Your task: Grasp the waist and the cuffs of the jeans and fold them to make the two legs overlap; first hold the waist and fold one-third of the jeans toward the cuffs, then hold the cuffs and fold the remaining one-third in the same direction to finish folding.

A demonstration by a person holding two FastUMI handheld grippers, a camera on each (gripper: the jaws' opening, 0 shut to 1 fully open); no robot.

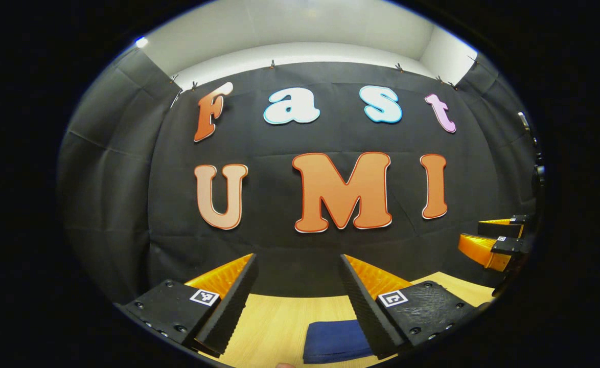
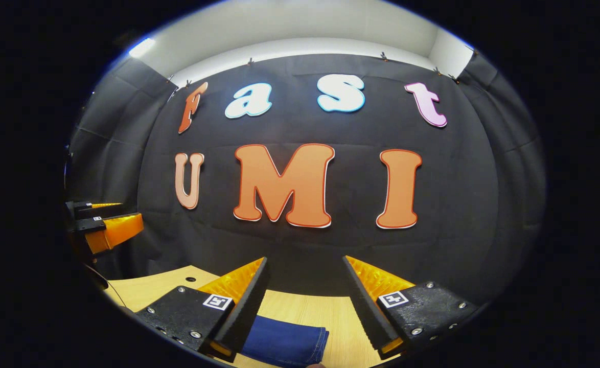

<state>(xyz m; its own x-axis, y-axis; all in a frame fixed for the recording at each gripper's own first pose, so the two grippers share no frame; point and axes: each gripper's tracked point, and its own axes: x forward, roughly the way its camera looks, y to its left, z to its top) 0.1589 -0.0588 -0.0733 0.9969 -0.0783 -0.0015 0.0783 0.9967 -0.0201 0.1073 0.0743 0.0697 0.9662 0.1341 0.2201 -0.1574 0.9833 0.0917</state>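
The jeans [image 1: 336, 341] lie folded into a small dark blue bundle on the wooden table [image 1: 274, 322], low in the left gripper view between and below my fingers. My left gripper [image 1: 298, 266] is raised above them, open, with nothing between its fingers. In the right gripper view the same folded jeans [image 2: 285, 345] rest on the table [image 2: 325, 314] under the left finger, their stitched edge facing right. My right gripper [image 2: 305, 268] is also lifted and open, holding nothing. Each gripper appears at the side of the other's view: the right gripper [image 1: 494, 240] and the left gripper [image 2: 103, 222].
The black cloth wall stands close behind the table's far edge. A small round hole [image 2: 191, 279] sits in the tabletop at the left of the right gripper view. Bare wood surrounds the jeans.
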